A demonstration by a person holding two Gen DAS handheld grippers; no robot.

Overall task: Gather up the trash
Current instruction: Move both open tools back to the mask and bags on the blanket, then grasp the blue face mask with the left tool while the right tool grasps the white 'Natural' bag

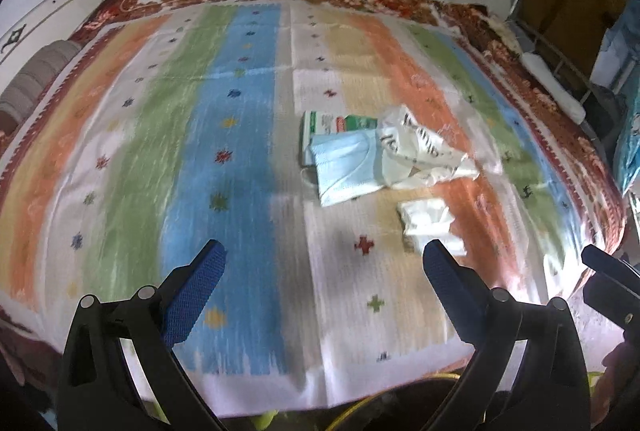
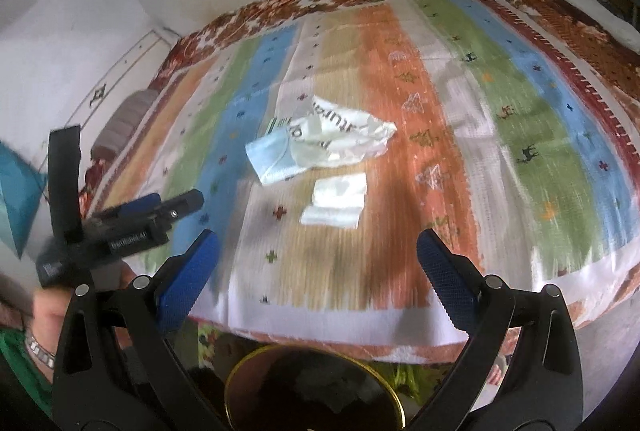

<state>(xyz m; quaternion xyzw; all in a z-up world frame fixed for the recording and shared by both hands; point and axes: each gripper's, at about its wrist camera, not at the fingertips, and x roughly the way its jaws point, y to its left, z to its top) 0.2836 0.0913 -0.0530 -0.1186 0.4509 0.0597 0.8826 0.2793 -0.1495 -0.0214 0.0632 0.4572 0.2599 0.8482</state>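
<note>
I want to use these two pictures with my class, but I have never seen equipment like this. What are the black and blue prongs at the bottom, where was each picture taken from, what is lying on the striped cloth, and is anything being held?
There is no robot here. A person holds a two-finger gripper in each hand, and each gripper carries a wide-angle camera looking forward along its fingers. That is why the scene looks curved.

One picture comes from the left gripper, the other from the right gripper. The black prongs with blue pads are each gripper's own fingers. Both stand wide open and hold nothing.

On the striped bedspread lies the trash: a pale blue face mask, a crumpled printed plastic bag, a green and white carton partly under them, and a folded white tissue.

In the right view, a dark round bin with a gold rim sits below the bed's edge.
</note>
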